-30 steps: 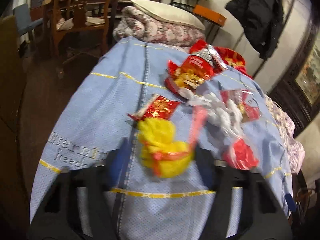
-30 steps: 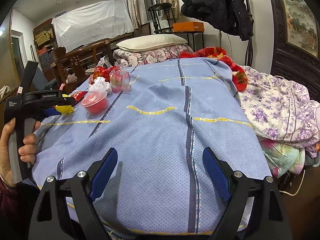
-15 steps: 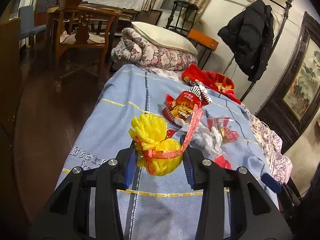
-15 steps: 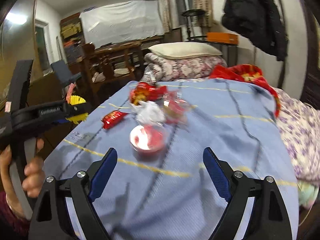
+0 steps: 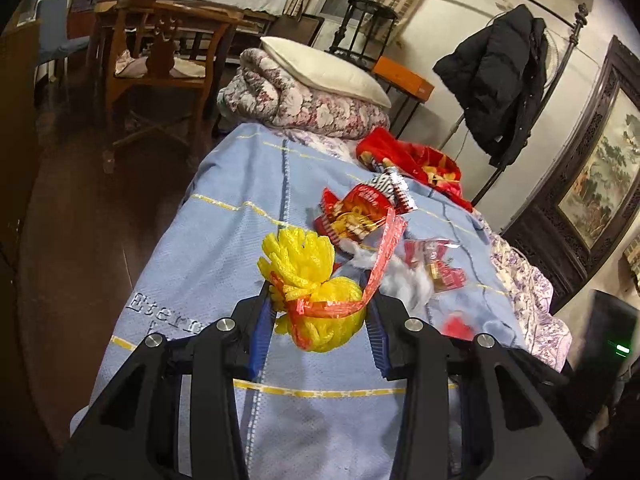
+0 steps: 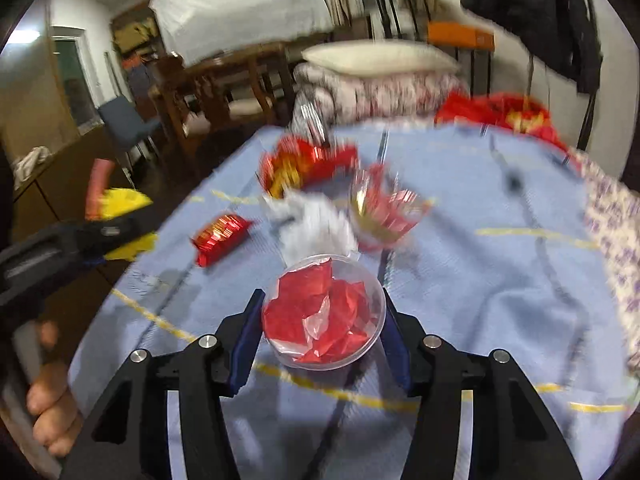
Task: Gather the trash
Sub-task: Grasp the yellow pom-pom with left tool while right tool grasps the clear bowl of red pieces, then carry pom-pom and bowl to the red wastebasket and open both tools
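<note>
Two tongs are loaded or nearly so: the left tongs (image 5: 320,312) are clamped on a yellow mesh bag (image 5: 316,300) lifted above the bed (image 5: 224,248); the right tongs (image 6: 322,328) flank a clear plastic cup of red wrappers (image 6: 324,316), contact uncertain through blur. Judging by this, collection has barely started. Left lying: one small red packet (image 6: 220,236), one snack bag (image 6: 304,164), one white tissue wad (image 6: 312,224), one clear wrapper (image 6: 386,208).

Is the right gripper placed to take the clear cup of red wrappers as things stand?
Probably yes. The clear cup already sits between the right gripper fingers on the blue bedspread, nothing blocking either side; contact is unclear.
</note>
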### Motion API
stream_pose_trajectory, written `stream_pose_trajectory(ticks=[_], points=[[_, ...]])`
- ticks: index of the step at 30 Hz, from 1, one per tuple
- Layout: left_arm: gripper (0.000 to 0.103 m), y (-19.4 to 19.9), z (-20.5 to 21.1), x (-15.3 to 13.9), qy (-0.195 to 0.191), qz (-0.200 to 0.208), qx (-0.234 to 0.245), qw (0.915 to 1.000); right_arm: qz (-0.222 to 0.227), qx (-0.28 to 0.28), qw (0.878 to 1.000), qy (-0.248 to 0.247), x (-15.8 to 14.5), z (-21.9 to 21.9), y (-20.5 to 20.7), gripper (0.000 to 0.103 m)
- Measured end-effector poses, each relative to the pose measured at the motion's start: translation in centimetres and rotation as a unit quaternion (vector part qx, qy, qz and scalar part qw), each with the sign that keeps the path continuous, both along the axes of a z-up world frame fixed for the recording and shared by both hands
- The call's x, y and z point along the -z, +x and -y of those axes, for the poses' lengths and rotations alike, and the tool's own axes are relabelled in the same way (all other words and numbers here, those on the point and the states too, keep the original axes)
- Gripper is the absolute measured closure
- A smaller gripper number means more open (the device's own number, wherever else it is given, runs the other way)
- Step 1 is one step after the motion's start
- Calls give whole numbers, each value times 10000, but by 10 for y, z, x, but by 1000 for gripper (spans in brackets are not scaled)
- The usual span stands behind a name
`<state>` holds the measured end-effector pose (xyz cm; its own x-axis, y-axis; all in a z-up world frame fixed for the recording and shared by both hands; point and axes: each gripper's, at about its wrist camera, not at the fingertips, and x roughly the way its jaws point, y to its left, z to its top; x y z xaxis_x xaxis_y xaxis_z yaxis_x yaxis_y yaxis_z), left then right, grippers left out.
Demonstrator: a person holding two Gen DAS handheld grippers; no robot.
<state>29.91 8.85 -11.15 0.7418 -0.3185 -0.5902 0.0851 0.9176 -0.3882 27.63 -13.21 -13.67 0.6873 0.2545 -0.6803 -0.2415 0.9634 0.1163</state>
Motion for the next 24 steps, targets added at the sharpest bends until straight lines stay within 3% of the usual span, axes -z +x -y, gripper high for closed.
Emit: stream_pose_trajectory(ticks=[8, 11, 16, 24], points=[[61, -42, 36, -3, 253, 191, 360, 9988, 589, 271, 9979, 68, -59, 67, -89, 48], [61, -69, 53, 1, 143, 127, 615, 9979, 636, 427, 9970, 75, -67, 96, -112, 48], [61, -110, 97, -7, 395, 231, 1029, 9936, 596, 762, 9952, 146, -71, 153, -158, 48], [61, -156, 206, -22, 610, 267, 2166, 9740, 716, 1391, 9871, 332, -66, 243, -234, 48]])
